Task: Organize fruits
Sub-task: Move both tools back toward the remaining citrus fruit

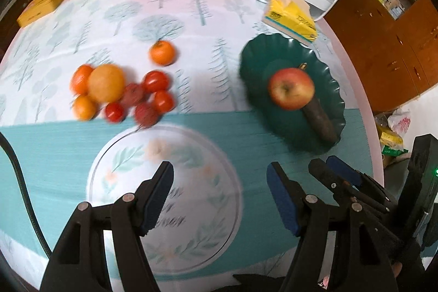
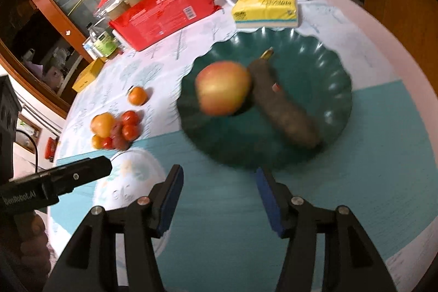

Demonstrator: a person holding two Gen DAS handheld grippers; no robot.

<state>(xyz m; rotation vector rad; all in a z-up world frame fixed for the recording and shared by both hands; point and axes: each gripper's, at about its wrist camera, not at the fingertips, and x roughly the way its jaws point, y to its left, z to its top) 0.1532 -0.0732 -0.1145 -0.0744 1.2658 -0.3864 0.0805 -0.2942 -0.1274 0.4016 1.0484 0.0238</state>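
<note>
Home dining room, tablecloth [image 1: 191, 18], wooden cabinets [image 1: 383, 26]

We see a red-and-yellow apple [image 1: 291, 88] on a dark green scalloped plate [image 1: 251, 64], orange and red fruits [image 1: 120, 92], a white cloth [image 1: 191, 18] printed with pale blue-green trees, and a yellow tissue pack [image 1: 293, 18].

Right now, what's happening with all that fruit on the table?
A person is sorting fruit with two hand-held grippers. Both the left gripper and right gripper are open and hold nothing. An apple and a dark, overripe banana sit on the green plate. Oranges and tomatoes wait in a pile on the tablecloth.
</note>
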